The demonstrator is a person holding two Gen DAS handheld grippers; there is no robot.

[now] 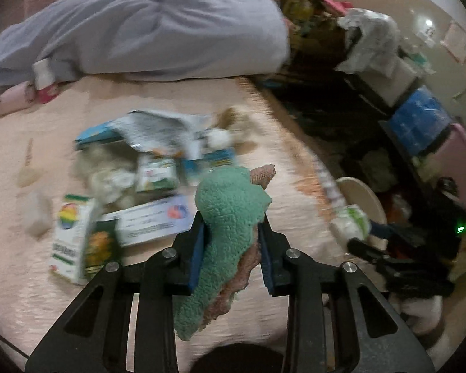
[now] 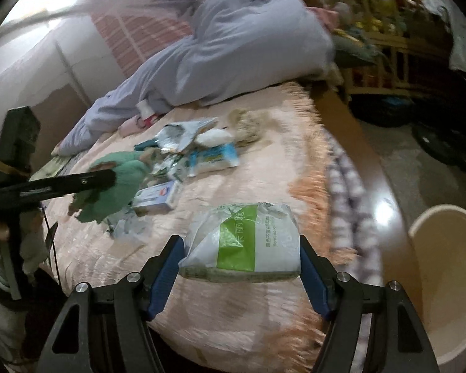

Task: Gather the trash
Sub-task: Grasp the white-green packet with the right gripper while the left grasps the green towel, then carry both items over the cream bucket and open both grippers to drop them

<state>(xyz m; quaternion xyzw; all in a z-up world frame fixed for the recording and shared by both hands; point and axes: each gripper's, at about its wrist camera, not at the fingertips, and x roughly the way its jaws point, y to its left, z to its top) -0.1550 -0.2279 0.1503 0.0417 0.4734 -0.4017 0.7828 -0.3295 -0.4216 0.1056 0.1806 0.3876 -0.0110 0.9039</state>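
The left tongs [image 1: 231, 233] grip a green fuzzy sock [image 1: 230, 217]; the right tongs [image 2: 239, 267] clamp a tissue pack [image 2: 245, 242] over the bed [image 2: 264, 174]; both should be carried steadily to the bin [image 2: 444, 248] at lower right, then released

Grey duvet [image 2: 233, 49] heaped on pink bedspread [image 2: 264, 180]; wooden crib [image 2: 385, 46] beyond.

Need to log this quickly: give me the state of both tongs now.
Left tongs: closed on a green plush toy.
Right tongs: closed on a green-and-white tissue pack.

Pink bedspread [image 2: 264, 186], lavender duvet [image 2: 233, 46], cluttered shelves [image 1: 404, 77]
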